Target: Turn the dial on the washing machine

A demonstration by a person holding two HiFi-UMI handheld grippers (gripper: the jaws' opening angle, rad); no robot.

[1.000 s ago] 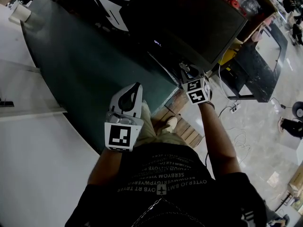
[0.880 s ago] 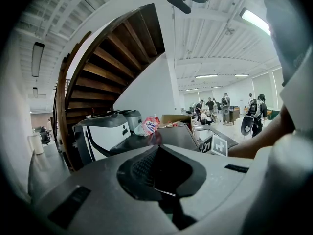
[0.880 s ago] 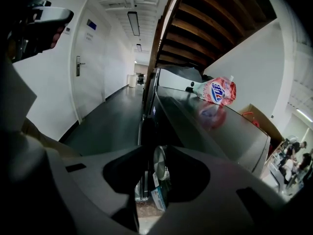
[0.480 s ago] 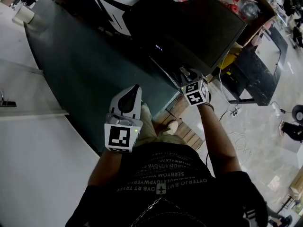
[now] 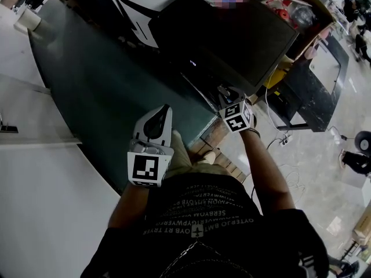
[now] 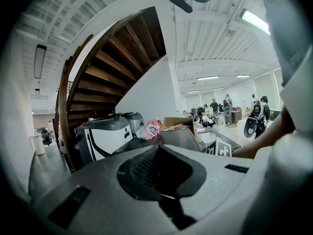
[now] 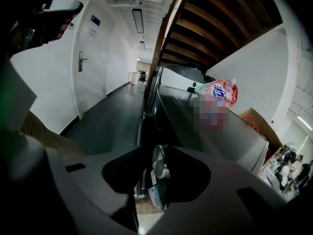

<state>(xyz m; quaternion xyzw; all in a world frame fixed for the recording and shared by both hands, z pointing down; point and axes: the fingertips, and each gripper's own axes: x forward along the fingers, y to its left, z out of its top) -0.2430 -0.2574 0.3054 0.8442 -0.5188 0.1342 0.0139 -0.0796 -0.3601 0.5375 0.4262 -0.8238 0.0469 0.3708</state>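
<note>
Flooring [image 5: 98, 80] in dark grey-green runs down the left of the head view, beside a white wall [image 5: 35, 201]. The left claw [image 5: 161, 113] hangs over this flooring, well apart from the machine, with its marker cube [image 5: 145, 168] facing the camera. In the left gripper view its jaws are closed together with nothing between them. Beyond them rises a wooden staircase [image 6: 117, 58].

Further right stands the washing machine [image 5: 232, 33], dark, with a flat top. A pink-and-white pouch [image 6: 152, 129] lies on that top, near an open cardboard box [image 6: 178, 123].

The right claw [image 5: 226, 90] is at the machine's front face, near the lower right corner as the head view shows it. Its own marker cube [image 5: 236, 116] sits tilted just behind it, and the person's bare forearm [image 5: 264, 167] reaches back from it. In the right gripper view the dial [image 7: 159, 161], a round silver knob seen almost edge-on, juts from the machine's dark front panel and sits between the claw's two jaws, which close on it from either side. A small label [image 7: 155, 192] shows on the panel just below the dial.

Wooden slats [image 5: 223, 155] lie on the floor below the right claw, with a shoe [image 5: 207, 153] resting on them.
</note>
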